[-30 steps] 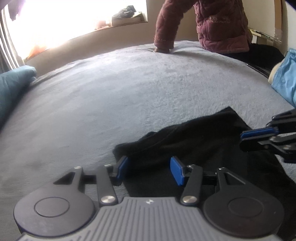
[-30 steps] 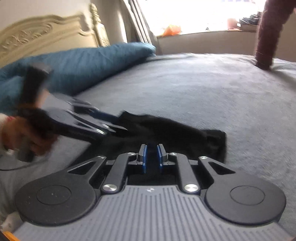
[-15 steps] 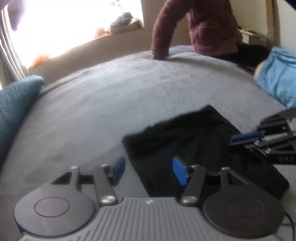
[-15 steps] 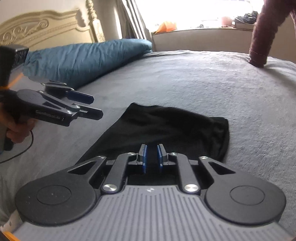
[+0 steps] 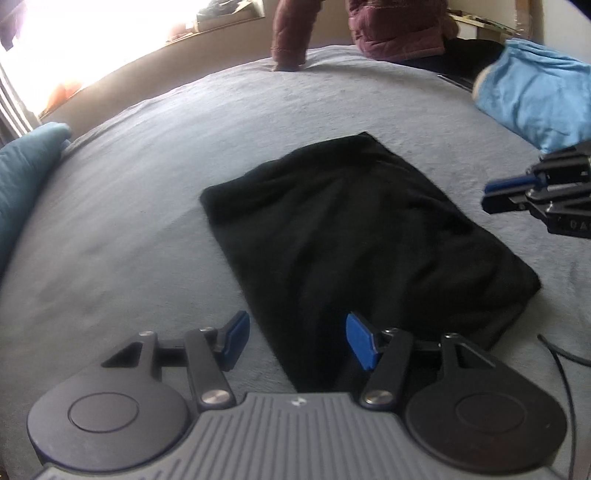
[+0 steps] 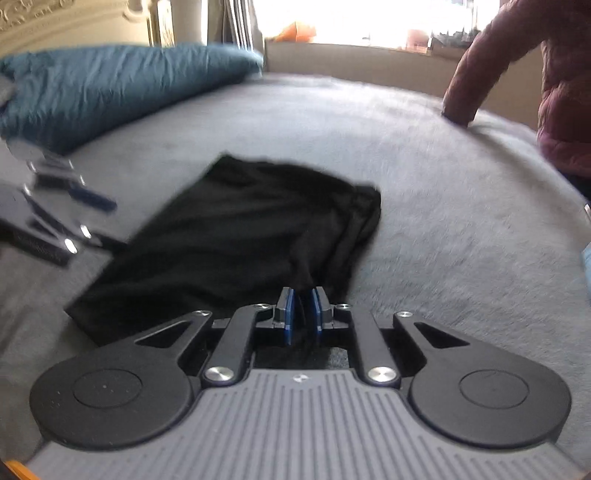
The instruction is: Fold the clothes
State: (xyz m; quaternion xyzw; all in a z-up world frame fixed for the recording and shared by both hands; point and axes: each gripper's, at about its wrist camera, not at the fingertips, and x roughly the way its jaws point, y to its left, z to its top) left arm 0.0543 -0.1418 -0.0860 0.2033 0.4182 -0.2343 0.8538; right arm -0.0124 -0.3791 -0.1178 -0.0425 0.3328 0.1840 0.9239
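A black garment (image 5: 343,236) lies flat as a folded rectangle on the grey bed cover (image 5: 147,184). My left gripper (image 5: 297,339) is open and hovers over the garment's near corner; nothing is pressed between its blue pads (image 5: 360,341). In the right wrist view it is a blur (image 6: 105,221) left of the garment (image 6: 236,236). My right gripper (image 6: 303,312) is shut, its pads almost touching, just above the garment's right edge. From the left wrist view the right gripper (image 5: 489,195) hangs clear of the cloth, with grey cover showing between them.
A teal pillow (image 6: 110,88) lies along the headboard side. A light blue bundle (image 5: 535,96) sits at the bed's right. A person in a maroon quilted jacket (image 5: 399,29) leans on the far edge. A thin black cable (image 5: 561,369) runs near right.
Both grippers have drawn back from the garment. The left jaws let its rumpled edge go and widened a little. The garment now lies flat and in full view.
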